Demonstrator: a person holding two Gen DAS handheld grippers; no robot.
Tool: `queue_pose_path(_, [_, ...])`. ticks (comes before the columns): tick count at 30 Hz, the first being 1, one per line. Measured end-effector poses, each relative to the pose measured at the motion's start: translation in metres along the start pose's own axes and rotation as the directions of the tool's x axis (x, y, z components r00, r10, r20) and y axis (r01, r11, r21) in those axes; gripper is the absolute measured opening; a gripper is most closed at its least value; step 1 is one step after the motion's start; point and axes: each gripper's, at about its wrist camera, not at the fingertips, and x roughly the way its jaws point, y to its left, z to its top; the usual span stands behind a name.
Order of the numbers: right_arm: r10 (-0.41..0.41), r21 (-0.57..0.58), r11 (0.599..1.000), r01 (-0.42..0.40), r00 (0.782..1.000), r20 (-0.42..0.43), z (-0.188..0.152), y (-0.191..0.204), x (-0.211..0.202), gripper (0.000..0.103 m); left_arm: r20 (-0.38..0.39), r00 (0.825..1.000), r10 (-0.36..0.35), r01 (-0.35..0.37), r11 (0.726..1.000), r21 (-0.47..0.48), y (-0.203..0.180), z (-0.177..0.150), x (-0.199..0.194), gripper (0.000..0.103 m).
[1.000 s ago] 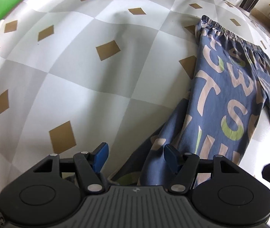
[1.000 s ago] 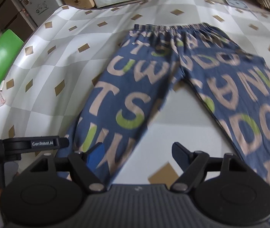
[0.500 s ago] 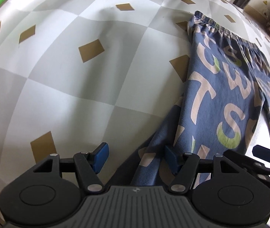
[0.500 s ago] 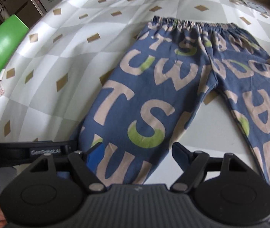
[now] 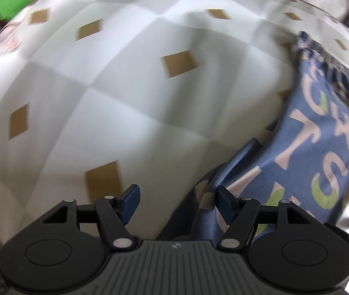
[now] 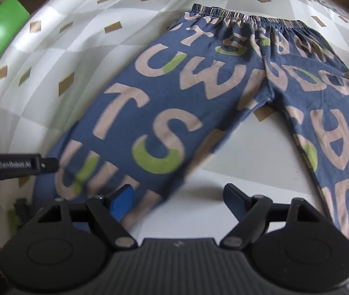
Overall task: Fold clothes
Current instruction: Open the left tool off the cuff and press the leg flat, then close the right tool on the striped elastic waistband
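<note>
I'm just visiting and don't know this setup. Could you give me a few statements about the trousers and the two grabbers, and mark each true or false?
1. The trousers lie spread out with both legs apart. True.
2. The trousers are plain red. False: blue with big pale and green letters.
3. The right gripper is clamped on the waistband. False: its jaws are opening, near a leg's end.
4. The left gripper grips no cloth. True.
</note>
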Motion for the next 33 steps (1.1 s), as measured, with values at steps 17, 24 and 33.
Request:
queue_pose_path(17, [0.015,0.03,0.999,-0.019,0.991,0.131,0.006,-0.006,-0.023,0.08,0.071,0.994,-0.077,0.083,0.993,-0.086,-0.011,0.013,-0.008,0.07])
queue_pose_path(24, [0.047,-0.041,0.998,-0.039,0.975,0.217,0.017,0.005,-0.023,0.071,-0.002,0.993,-0.12,0.118,0.979,-0.165,-0.007,0.024,-0.001,0.07])
queue_pose_path(33, [0.136,-0.102,0.988,-0.112,0.953,0.27,0.038,0.037,-0.005,0.05,-0.039,0.995,-0.088,0.073,0.954,-0.29,0.017,0.029,0.005,0.055])
